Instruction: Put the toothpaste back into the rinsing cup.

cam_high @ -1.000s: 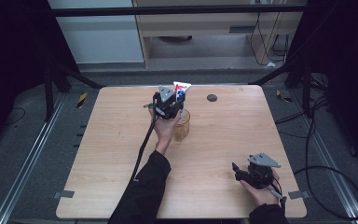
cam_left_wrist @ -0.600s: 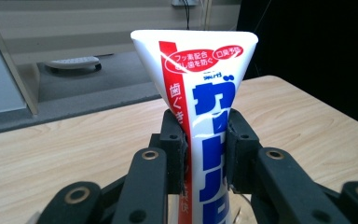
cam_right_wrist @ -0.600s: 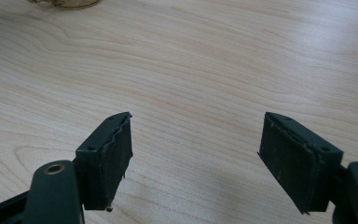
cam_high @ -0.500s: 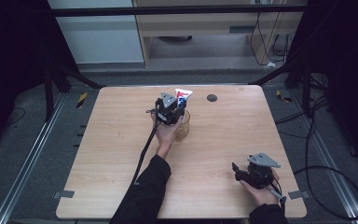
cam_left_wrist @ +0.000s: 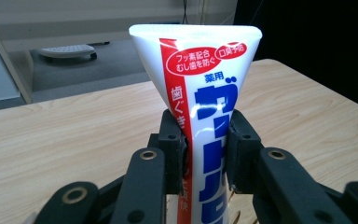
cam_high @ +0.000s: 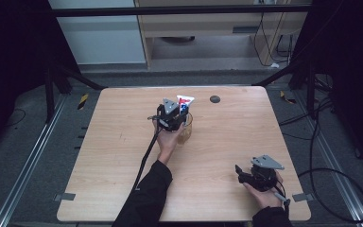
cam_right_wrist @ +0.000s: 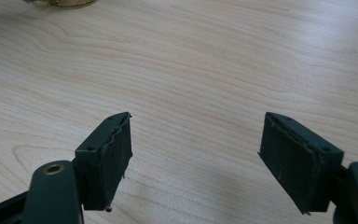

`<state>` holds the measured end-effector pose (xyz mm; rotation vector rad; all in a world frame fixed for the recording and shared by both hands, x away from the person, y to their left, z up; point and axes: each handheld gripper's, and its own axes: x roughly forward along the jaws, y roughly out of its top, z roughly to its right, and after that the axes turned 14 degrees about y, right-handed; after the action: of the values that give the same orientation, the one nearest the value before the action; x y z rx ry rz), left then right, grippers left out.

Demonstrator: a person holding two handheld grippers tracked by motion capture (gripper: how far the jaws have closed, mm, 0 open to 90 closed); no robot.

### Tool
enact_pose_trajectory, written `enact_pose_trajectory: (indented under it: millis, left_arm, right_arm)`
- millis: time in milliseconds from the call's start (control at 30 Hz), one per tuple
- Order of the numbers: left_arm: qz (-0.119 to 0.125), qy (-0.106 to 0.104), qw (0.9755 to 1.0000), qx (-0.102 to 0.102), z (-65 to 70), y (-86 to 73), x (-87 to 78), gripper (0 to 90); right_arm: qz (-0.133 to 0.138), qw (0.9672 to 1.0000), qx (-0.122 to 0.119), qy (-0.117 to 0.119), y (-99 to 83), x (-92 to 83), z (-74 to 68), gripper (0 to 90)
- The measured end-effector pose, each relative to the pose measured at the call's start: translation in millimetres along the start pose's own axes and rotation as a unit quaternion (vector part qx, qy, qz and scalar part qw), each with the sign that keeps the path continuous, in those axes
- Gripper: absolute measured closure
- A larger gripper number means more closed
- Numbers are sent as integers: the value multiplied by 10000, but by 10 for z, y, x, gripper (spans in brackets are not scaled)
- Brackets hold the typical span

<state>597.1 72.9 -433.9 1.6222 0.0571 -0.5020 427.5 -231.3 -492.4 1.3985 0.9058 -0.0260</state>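
Observation:
A white toothpaste tube (cam_left_wrist: pixel 205 93) with red and blue print stands upright, crimped end up, between the pads of my left gripper (cam_left_wrist: pixel 206 154), which is shut on it. In the high view the left gripper (cam_high: pixel 172 116) holds the tube (cam_high: pixel 185 101) at the middle of the table, just above a clear amber-tinted glass (cam_high: pixel 187 131); the tube's lower end is hidden behind the gripper. My right gripper (cam_high: pixel 243 175) rests low near the table's front right. Its jaws stand open (cam_right_wrist: pixel 196 154) over bare wood with nothing between them.
The wooden table (cam_high: pixel 113 156) has a small black round disc (cam_high: pixel 214 99) near its far edge. The glass's base (cam_right_wrist: pixel 60 3) shows far off at the top of the right gripper view. A cable (cam_high: pixel 146 156) trails from the left gripper along the forearm.
My left gripper has sunk with the toothpaste tube, closer to the glass. The right gripper has stayed where it was.

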Motion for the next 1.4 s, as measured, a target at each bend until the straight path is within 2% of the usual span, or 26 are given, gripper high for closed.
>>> enact_pose_trajectory:
  millis: [267,433,667,867,967,1167,1233,1300,1400]
  left_arm:
    - [-72,-17,10000,13,-22,-79,-19,700]
    - [-233,10,9996,138,-22,-135,-16,691]
    - [-228,-60,9995,227,-26,-141,-66,674]
    - [-199,-156,9995,195,-100,-88,-218,592]
    - [-129,-210,9994,247,-149,-52,-337,541]
    - [-93,-283,9991,313,-305,-14,-582,449]
    - [-137,-310,9985,423,-357,-27,-654,426]
    - [-232,-303,9973,623,-397,-47,-718,400]
    - [-305,-337,9967,675,-464,-95,-818,370]
  right_arm:
    - [-17,10000,-14,-12,-2,4,4,248]
    - [-16,10000,3,-14,-1,2,-3,247]
    - [-10,10000,5,-30,1,3,-3,245]
    - [11,10000,-8,-54,-1,-3,5,240]
    - [12,10000,4,-70,0,-3,2,235]
    - [19,10000,13,-92,-5,-6,3,226]
    - [27,9999,30,-92,-6,-14,8,225]
    - [41,9999,35,-113,-10,-19,16,223]
    - [51,9999,49,-140,-15,-29,22,220]
